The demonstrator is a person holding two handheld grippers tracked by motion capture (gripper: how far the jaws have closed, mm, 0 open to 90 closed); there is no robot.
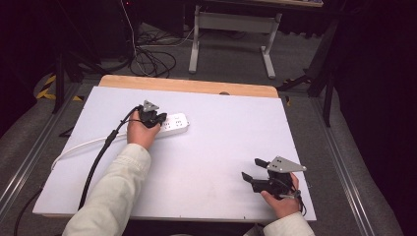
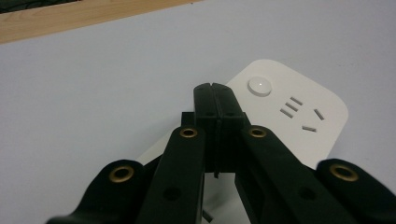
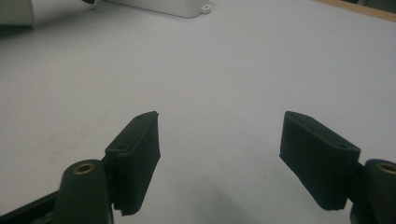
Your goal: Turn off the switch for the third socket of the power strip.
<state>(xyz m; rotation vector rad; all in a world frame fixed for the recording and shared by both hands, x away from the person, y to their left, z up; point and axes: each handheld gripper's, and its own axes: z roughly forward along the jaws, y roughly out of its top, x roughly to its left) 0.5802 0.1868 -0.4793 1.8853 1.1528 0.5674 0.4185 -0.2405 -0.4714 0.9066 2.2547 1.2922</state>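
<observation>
A white power strip (image 1: 176, 123) lies flat on the white table top (image 1: 221, 147), left of the middle. My left gripper (image 1: 156, 118) is over the strip's left end, held by a hand in a pale sleeve. In the left gripper view its jaws (image 2: 215, 93) are shut, pad against pad, with nothing between them. They point at the power strip (image 2: 289, 116) close to its round button (image 2: 259, 86). My right gripper (image 1: 252, 168) rests near the table's front right corner. Its jaws (image 3: 219, 126) stand open over bare table, and the power strip (image 3: 159, 7) lies far off.
The strip's white cord (image 1: 83, 146) runs left to the table's edge. A black cable (image 1: 98, 157) trails from the left gripper toward the front left. A wooden strip (image 1: 187, 84) borders the far edge. Beyond it, cables and a metal table frame (image 1: 231, 22) stand on the floor.
</observation>
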